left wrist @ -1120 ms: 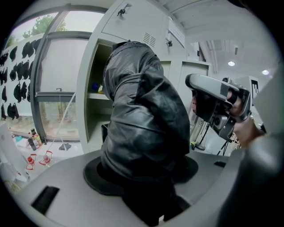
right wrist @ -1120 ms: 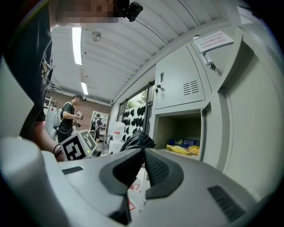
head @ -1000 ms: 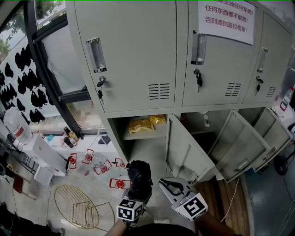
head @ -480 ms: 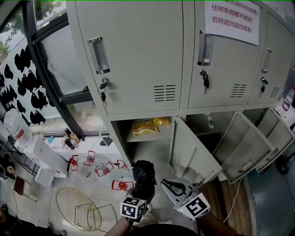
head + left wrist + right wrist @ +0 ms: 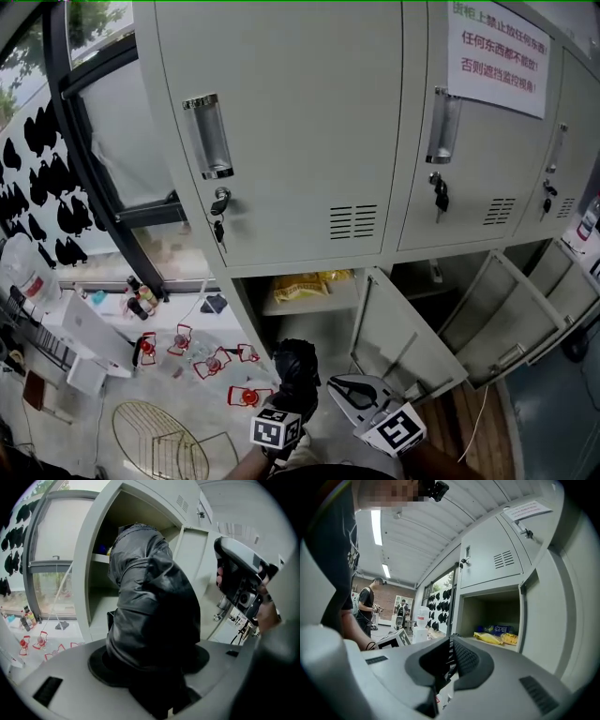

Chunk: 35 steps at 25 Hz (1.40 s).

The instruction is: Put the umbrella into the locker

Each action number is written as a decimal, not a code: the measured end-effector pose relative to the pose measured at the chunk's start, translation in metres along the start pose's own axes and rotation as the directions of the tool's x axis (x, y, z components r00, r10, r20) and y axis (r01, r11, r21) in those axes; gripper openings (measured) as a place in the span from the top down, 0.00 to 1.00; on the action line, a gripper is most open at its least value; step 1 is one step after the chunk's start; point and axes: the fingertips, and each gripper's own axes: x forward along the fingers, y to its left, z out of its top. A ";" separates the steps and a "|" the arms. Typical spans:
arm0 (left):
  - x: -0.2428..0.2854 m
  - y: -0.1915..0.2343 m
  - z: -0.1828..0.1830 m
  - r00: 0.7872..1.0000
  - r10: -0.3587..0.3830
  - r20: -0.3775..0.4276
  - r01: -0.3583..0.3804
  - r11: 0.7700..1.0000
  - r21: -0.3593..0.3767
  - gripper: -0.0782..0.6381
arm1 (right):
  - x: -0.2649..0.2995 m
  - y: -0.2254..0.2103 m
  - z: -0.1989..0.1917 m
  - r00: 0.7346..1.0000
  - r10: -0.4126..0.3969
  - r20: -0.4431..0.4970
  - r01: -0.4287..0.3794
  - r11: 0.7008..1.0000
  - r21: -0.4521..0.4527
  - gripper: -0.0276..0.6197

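Black crumpled fabric umbrella (image 5: 150, 597) clamped in left gripper (image 5: 151, 665); boxy metal locker (image 5: 314, 328) open.

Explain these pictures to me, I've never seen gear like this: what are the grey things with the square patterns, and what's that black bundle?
There is no robot: a person holds a two-jaw gripper in each hand, and the patterned cubes are parts of those. The head view comes from a camera on the person's head, looking down; each gripper view comes from a camera riding on that gripper. The left gripper is clamped on the black bundle, a folded umbrella. The right gripper is shut and empty. Ahead stand grey lockers; the open compartment nearest holds yellow snack bags on a shelf.
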 end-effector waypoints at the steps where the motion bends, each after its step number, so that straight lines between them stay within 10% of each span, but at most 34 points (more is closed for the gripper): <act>1: 0.005 0.003 0.000 1.000 -0.006 -0.003 0.006 1.000 -0.003 0.52 | 0.004 -0.003 0.000 1.000 -0.002 -0.003 0.002 1.000 0.000 0.89; 35: 0.124 0.100 0.018 0.981 -0.008 -0.195 -0.006 0.998 -0.068 0.52 | 0.073 -0.041 -0.023 0.997 -0.017 -0.075 0.021 0.999 0.047 0.89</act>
